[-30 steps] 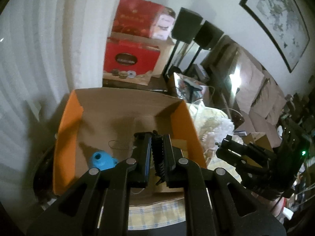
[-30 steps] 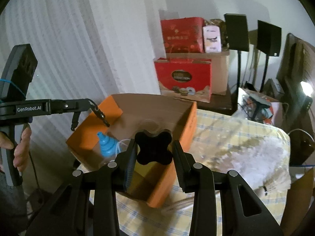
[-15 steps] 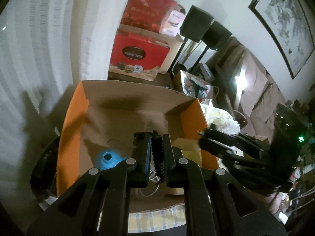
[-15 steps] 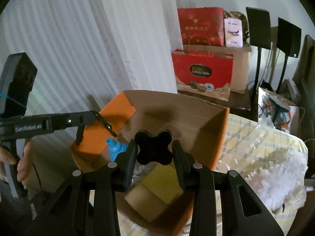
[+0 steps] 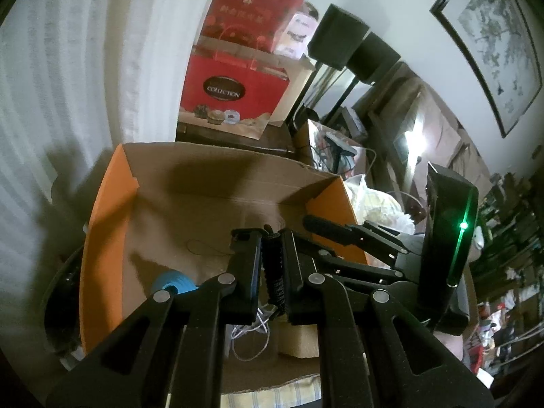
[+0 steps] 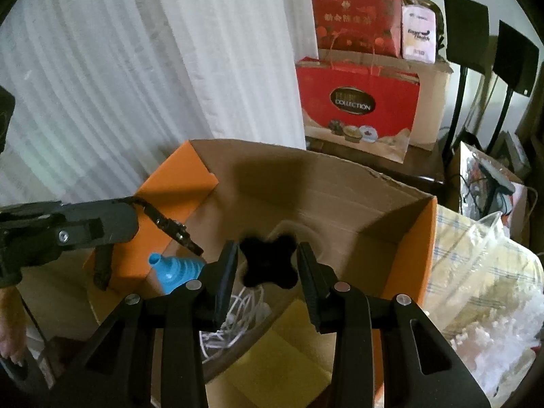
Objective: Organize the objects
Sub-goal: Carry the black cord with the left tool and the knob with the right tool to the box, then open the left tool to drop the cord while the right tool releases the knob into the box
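An open cardboard box [image 5: 217, 183] with orange flaps stands on the checked tablecloth; it also shows in the right wrist view [image 6: 340, 183]. Inside lie a blue ribbed funnel [image 6: 176, 270], a white cable [image 6: 238, 319] and a yellow pad [image 6: 282, 350]. My left gripper [image 5: 272, 265] is shut on a black braided strap [image 5: 274, 282] over the box. My right gripper [image 6: 267, 265] is shut on a black cross-shaped knob [image 6: 268, 263], held above the box's middle. The funnel [image 5: 171, 280] shows partly behind my left fingers.
Red gift bags [image 6: 357, 102] and a carton stand behind the box by the white curtain [image 6: 119, 68]. A clear plastic bag and white feather duster [image 6: 482, 306] lie right of the box. Black speaker stands [image 6: 465, 34] are at the back right.
My right gripper has moved left and forward with the knob, from beside the box to over its inside. My left gripper has edged a little closer over the box.
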Tool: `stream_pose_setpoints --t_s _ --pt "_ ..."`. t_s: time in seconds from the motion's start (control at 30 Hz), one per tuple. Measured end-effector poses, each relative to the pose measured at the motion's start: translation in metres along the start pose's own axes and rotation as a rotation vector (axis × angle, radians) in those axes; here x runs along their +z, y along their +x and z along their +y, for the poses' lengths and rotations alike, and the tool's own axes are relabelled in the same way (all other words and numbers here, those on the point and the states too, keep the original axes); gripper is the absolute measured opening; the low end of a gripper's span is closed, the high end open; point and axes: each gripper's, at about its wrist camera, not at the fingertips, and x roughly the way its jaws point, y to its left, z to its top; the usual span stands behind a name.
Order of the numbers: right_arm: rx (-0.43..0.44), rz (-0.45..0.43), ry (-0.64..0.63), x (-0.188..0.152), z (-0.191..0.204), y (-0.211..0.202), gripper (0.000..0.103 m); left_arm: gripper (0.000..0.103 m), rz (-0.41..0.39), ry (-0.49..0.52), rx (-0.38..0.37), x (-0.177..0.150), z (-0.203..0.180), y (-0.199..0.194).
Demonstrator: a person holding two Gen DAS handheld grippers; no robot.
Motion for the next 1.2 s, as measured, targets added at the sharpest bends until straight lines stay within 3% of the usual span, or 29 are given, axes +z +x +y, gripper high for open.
stream_pose_setpoints --t_s 0.23,0.6,0.77,0.97,1.2 --pt "-0.019 -0.023 0.016 -0.003 -0.007 -0.014 0.038 0.01 0.012 0.006 -0.021 0.003 -0.009 0.01" --pt "-0.031 -0.091 0.046 -0.019 -0.025 -0.071 0.043 0.011 0.078 0.039 -0.032 0.0 -0.032 0.045" --pt "-0.043 -0.087 0.049 -0.034 -0.03 -0.084 0.044 0.025 0.084 0.023 0.036 -0.001 -0.032 0.054" --pt "-0.057 -0.1 0.076 -0.05 -0.043 -0.101 0.045 0.038 0.07 0.025 0.037 -0.003 -0.037 0.048" --pt "-0.107 -0.127 0.103 -0.062 -0.061 -0.124 0.053 0.073 0.043 0.061 0.027 -0.004 -0.059 0.039"
